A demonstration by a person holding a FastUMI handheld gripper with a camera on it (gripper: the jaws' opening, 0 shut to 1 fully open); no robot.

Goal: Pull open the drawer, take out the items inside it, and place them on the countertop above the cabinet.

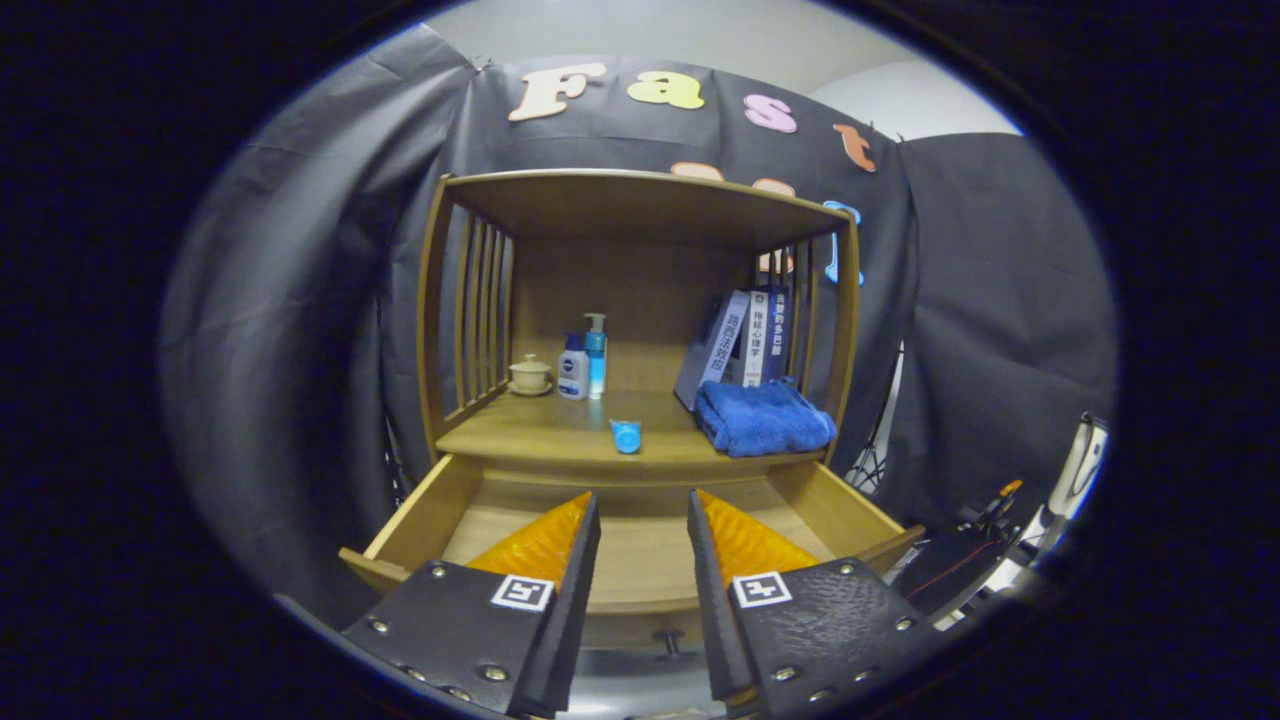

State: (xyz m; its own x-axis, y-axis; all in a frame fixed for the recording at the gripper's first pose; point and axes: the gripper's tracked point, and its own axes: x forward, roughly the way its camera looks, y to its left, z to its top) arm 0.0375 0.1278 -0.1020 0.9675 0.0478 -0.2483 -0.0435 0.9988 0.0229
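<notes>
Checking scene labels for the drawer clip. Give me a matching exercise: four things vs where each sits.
Things:
1. small blue item
2. blue towel
3. lidded cup
4. drawer

Places:
A. back left of the countertop, beside the bottles
B. pulled open beneath the open fingers
C. front middle of the countertop
D. right of the countertop, before the books

Pairs: 1-C, 2-D, 3-A, 4-B

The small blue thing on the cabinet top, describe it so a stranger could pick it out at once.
Start at the wooden cabinet with its open drawer. On the countertop above the drawer, near the front edge, lies a small blue item, left of the folded blue towel. It lies alone, apart from the bottles further back.
</notes>
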